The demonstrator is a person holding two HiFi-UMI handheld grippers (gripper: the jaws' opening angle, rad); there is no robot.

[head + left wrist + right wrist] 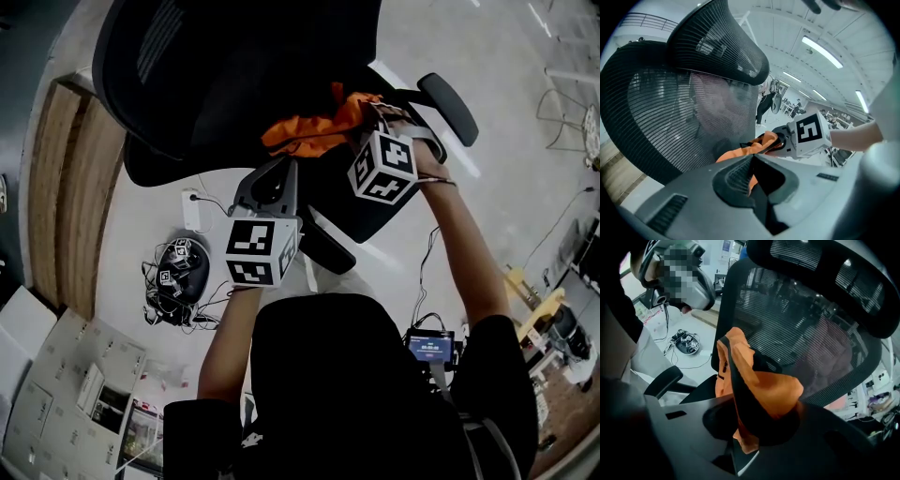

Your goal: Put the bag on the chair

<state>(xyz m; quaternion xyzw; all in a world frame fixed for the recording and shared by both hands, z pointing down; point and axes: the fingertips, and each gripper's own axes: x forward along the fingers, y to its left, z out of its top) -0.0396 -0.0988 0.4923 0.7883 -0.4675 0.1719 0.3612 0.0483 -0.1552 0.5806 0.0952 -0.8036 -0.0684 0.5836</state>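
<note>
**Chair, bag, two grippers: items counted**

- Chair [234, 75], one: black mesh back filling the top of the head view, with two armrests, one at upper right [448, 108] and one at centre [323, 248].
- Bag [314, 131], one: orange with a black strap, held up over the seat at upper centre, just in front of the backrest.
- Grippers, two. Right gripper [373, 117]: fingers clamped on a bunched fold of the bag. Left gripper [281, 173], just below it: fingers closed narrow on the bag's lower edge.
- Cable bundle [178, 277], one: on the floor, left of centre.
- Screen [431, 349], one: small and lit, lower right.
</note>
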